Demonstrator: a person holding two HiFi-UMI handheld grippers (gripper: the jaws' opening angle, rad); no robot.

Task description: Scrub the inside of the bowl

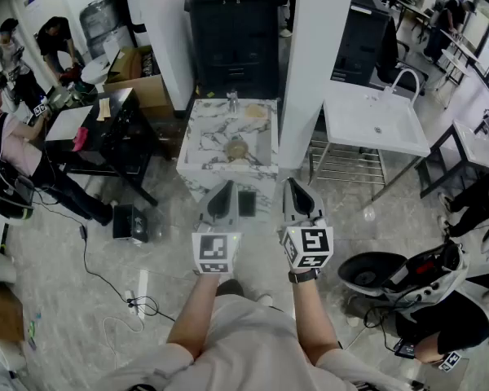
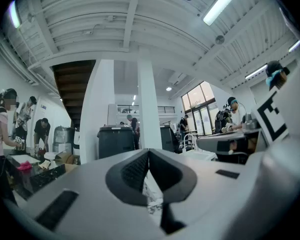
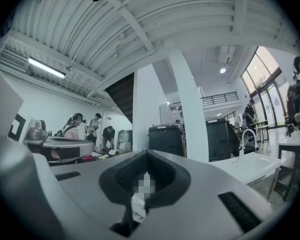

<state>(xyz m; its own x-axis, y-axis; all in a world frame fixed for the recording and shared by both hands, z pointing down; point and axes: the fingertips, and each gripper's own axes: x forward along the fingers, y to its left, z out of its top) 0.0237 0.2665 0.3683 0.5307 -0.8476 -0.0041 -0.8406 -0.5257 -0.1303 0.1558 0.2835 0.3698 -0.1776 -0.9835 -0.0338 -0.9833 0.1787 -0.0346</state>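
Crowding marble sink [image 1: 197, 130]: white pillar [image 1: 314, 72], black bin [image 1: 232, 39].

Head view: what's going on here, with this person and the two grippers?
A person stands a little back from a marble sink, holding a gripper in each hand out in front. The left gripper and the right gripper are both shut with nothing between their jaws. A brownish round thing lies in the basin, possibly the bowl, but it is too small to tell. No scrubbing has begun yet.
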